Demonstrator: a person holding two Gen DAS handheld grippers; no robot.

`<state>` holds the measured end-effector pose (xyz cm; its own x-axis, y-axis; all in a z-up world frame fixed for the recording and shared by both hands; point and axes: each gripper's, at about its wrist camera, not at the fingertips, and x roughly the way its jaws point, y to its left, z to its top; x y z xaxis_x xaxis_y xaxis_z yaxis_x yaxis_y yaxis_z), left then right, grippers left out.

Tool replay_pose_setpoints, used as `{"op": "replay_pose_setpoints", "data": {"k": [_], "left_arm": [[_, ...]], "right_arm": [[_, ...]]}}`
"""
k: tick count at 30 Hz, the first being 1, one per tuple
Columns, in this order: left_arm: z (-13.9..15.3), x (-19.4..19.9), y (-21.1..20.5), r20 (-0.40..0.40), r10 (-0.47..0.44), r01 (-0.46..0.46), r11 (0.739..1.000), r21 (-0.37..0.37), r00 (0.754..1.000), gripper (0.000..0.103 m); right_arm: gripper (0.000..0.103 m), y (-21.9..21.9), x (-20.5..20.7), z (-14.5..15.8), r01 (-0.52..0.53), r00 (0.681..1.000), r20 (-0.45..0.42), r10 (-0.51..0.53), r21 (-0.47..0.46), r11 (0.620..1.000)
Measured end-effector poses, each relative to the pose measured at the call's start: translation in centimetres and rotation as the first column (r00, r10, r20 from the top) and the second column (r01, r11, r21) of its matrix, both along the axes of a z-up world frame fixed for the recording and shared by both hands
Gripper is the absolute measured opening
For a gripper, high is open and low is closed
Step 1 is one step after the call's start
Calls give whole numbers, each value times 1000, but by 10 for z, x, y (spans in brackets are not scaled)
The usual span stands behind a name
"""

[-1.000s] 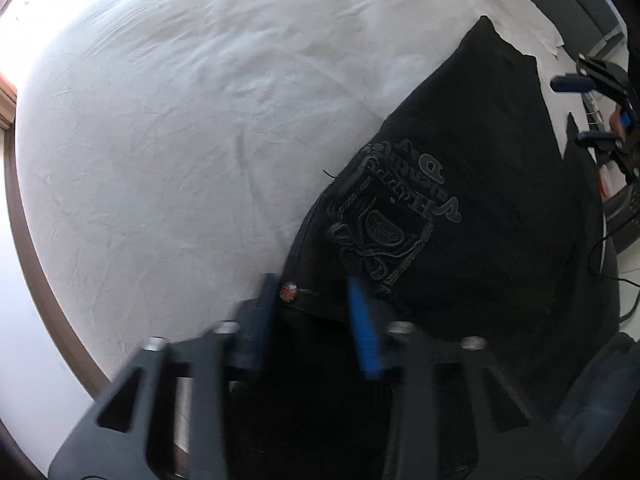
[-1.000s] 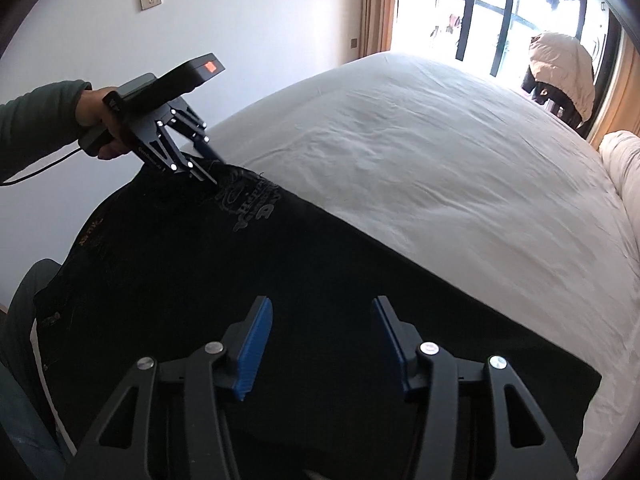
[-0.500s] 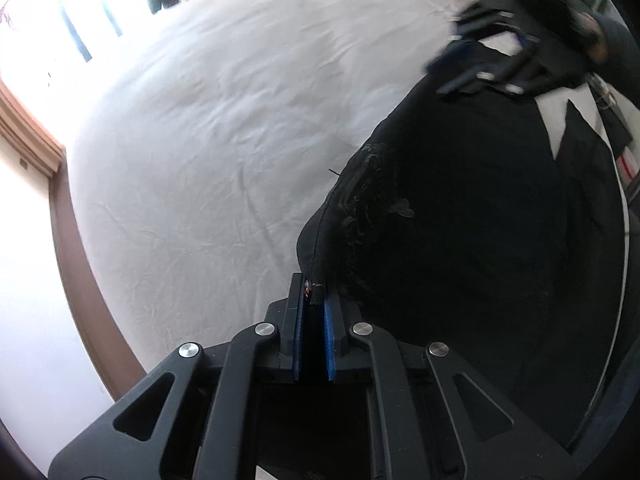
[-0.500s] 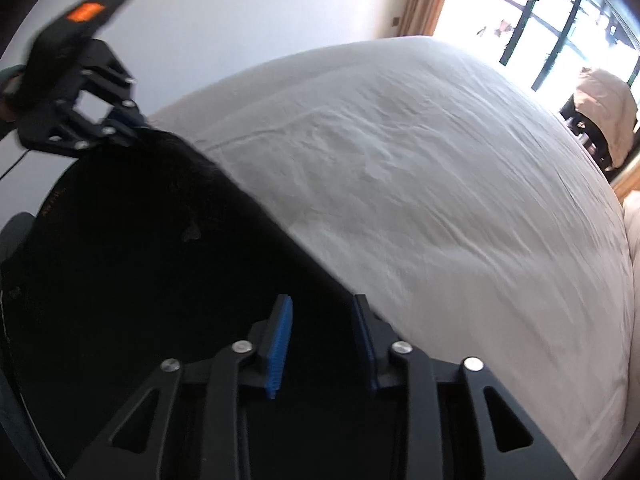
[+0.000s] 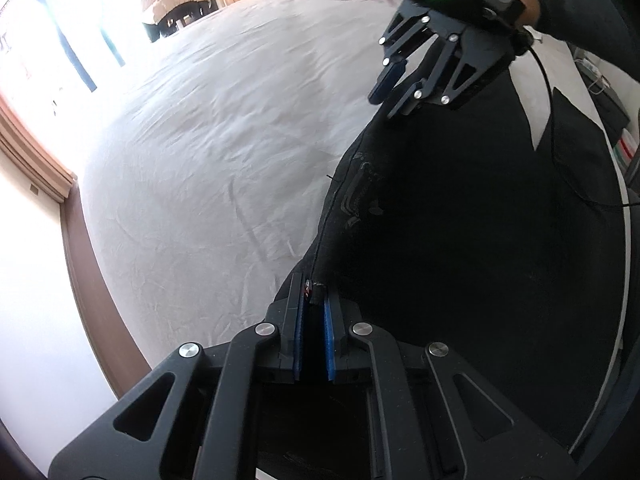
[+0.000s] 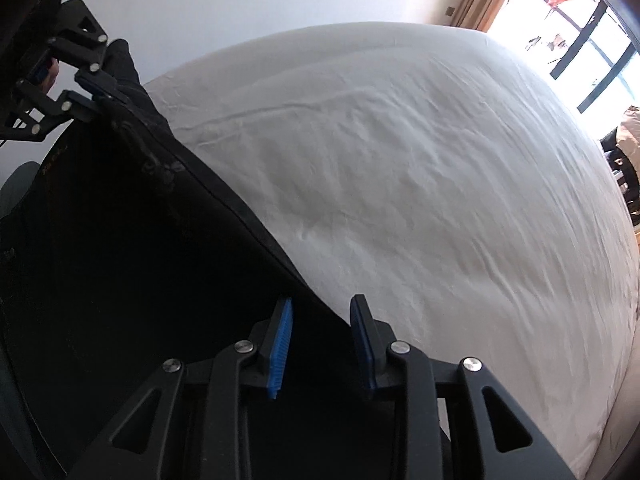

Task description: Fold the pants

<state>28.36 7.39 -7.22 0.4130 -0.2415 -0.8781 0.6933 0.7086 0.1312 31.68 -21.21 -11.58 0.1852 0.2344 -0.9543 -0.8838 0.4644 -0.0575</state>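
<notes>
Both grippers, open a second ago, now grip the black pants on the white bed: the left gripper pinches the waist edge tight, the right gripper holds its jaws narrowly apart across the fabric edge

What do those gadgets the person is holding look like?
Both are matte black plastic frames with triangular cut-outs, silver rivets and jaws lined with ribbed blue pads. The right gripper has a boxy black handle with an orange patch, a green light and a thin black cable. The person's sleeve is dark.
</notes>
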Motion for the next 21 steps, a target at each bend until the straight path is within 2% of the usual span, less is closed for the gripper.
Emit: {"op": "replay_pose_setpoints", "data": {"k": [7, 8, 10, 12, 21], "left_arm": [[5, -11, -1, 25, -14, 14, 1000, 5, 1000, 7], [5, -12, -1, 24, -14, 14, 1000, 5, 1000, 7], [3, -13, 0, 17, -12, 12, 1000, 5, 1000, 7], [1, -13, 1, 12, -6, 6, 1000, 6, 1000, 7], [0, -6, 4, 16, 33, -33, 999, -10, 999, 7]], "right_arm": [[32, 7, 7, -12, -34, 996, -82, 31, -36, 999], [31, 8, 8, -14, -41, 994, -102, 37, -37, 998], [18, 9, 6, -15, -56, 993, -107, 51, -41, 998], [11, 9, 2, -14, -64, 993, -101, 60, -45, 997], [5, -3, -7, 15, -25, 999, 20, 24, 11, 1000]]}}
